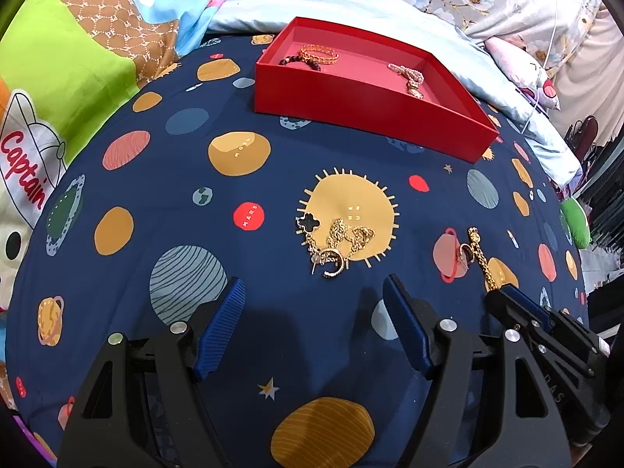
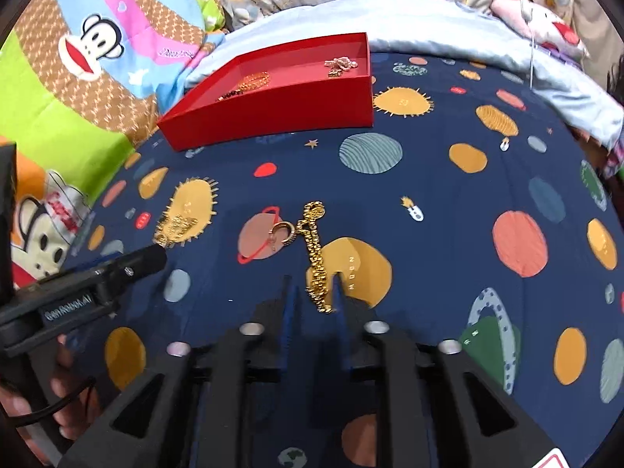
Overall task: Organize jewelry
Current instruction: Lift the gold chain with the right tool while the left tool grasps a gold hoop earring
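A red open box (image 1: 370,117) stands at the back of the bedspread, holding a gold bangle (image 1: 318,52), a dark bead bracelet (image 1: 300,60) and a pink bead piece (image 1: 409,74). A tangle of gold chains with a black clover (image 1: 335,241) lies just ahead of my left gripper (image 1: 312,284), which is wide open and holds nothing. A gold link bracelet (image 2: 316,257) lies stretched out, a small hoop earring (image 2: 282,232) beside it. My right gripper (image 2: 315,292) straddles the bracelet's near end, its jaws slightly apart, not pressing it.
The navy planet-print bedspread (image 1: 156,195) covers the whole working area. Colourful cartoon bedding (image 1: 78,58) rises at the left, and a pale blue quilt (image 1: 507,89) and floral pillows lie behind the box. A hand (image 2: 23,409) holds the left gripper's handle.
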Demonstrator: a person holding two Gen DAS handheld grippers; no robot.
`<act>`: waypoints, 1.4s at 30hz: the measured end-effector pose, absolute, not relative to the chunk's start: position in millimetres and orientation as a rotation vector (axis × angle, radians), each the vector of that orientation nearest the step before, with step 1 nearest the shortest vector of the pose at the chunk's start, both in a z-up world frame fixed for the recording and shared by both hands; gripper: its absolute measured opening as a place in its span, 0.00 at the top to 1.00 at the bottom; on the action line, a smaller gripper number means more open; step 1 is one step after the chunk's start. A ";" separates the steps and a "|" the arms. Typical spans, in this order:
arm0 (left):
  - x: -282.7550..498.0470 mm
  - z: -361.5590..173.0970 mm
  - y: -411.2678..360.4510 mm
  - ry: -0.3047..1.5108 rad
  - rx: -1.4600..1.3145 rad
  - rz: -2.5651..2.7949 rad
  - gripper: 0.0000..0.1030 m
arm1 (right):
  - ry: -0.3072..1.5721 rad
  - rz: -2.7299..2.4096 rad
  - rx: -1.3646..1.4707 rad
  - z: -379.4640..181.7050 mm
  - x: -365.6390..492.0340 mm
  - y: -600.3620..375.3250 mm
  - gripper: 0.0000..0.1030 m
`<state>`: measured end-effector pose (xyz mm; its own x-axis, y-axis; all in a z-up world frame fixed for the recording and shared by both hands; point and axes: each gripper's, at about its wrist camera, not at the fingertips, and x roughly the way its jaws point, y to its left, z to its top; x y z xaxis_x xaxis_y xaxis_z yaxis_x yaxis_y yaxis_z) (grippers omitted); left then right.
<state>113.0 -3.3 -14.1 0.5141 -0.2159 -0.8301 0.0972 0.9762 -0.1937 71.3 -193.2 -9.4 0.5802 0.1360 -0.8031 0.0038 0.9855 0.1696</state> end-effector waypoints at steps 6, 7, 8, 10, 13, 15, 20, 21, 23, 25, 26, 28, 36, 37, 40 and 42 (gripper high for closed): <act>119.5 -14.6 -7.6 0.994 -0.109 -0.191 0.51 | 0.946 0.076 0.180 -9.5 70.6 -198.0 0.92; 120.2 -14.4 -8.7 0.993 -0.105 -0.196 0.55 | 0.947 0.076 0.185 -9.5 70.7 -198.6 0.92; 121.0 -14.3 -9.8 0.993 -0.103 -0.204 0.62 | 0.948 0.077 0.191 -9.6 70.8 -199.2 0.92; 121.3 -14.1 -11.7 0.996 -0.103 -0.221 0.69 | 0.951 0.083 0.210 -9.8 71.5 -201.7 0.92; 119.4 -14.7 -15.4 0.995 -0.087 -0.232 0.79 | 0.953 0.088 0.228 -10.1 72.1 -204.2 0.92; 118.3 -15.1 -17.4 0.993 -0.079 -0.234 0.84 | 0.953 0.088 0.229 -9.9 72.0 -204.1 0.92; 115.9 -13.5 -17.0 0.994 -0.083 -0.241 0.87 | 0.951 0.091 0.236 -8.8 71.4 -204.1 0.98; 115.1 -12.9 -16.5 0.995 -0.087 -0.244 0.87 | 0.946 0.096 0.240 -6.9 70.5 -204.2 1.00; 112.8 -10.2 -15.0 0.991 -0.095 -0.248 0.87 | 0.940 0.097 0.240 -3.7 68.8 -204.3 1.00; 109.9 -7.0 -14.1 0.984 -0.095 -0.251 0.87 | 0.934 0.098 0.238 -0.6 67.5 -204.0 1.00; 108.6 -5.9 -13.9 0.981 -0.094 -0.252 0.87 | 0.933 0.097 0.238 0.0 67.1 -204.1 1.00; 106.9 -4.2 -12.7 0.980 -0.098 -0.256 0.87 | 0.933 0.098 0.239 0.8 65.9 -204.7 1.00; 101.8 1.2 -4.7 0.972 -0.119 -0.256 0.88 | 0.928 0.100 0.242 3.2 63.3 -205.9 1.00; 101.4 2.3 -3.8 0.970 -0.121 -0.256 0.88 | 0.923 0.101 0.243 4.7 62.8 -206.4 1.00; 100.3 5.9 -2.4 0.962 -0.125 -0.258 0.88 | 0.917 0.103 0.240 7.9 62.0 -207.0 1.00; 99.6 8.0 -1.5 0.959 -0.128 -0.259 0.88 | 0.917 0.100 0.242 7.9 62.0 -208.3 1.00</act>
<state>99.6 -1.5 8.0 0.5462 -0.2744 -0.7914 0.1617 0.9616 -0.2218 62.0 -208.3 7.9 0.6056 0.1878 -0.7733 0.0175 0.9684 0.2488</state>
